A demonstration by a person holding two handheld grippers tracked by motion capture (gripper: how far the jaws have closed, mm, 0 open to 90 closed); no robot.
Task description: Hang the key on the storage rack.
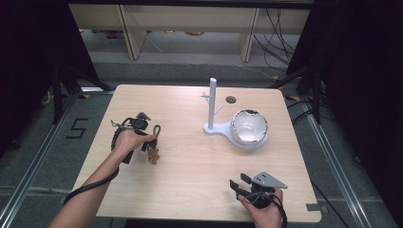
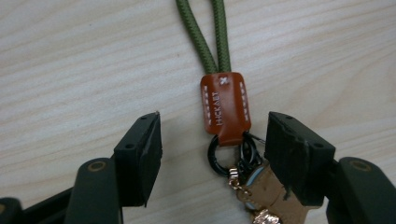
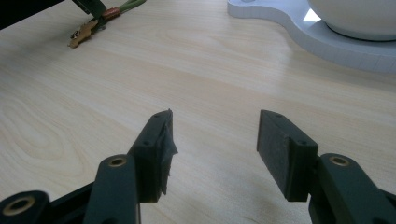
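A keychain lies on the wooden table, left of centre: a green cord loop, a brown leather tab, a black ring and gold charms. My left gripper is open with its jaws on either side of the tab, apart from it. In the high view the left gripper sits over the keychain. My right gripper rests near the front right edge, open and empty. The keychain shows far off at top left of the right gripper view.
A white stand with an upright pole and side pegs rises behind centre. Its base carries a white bowl. A small round hole is in the table behind it. Cables lie on the floor beyond.
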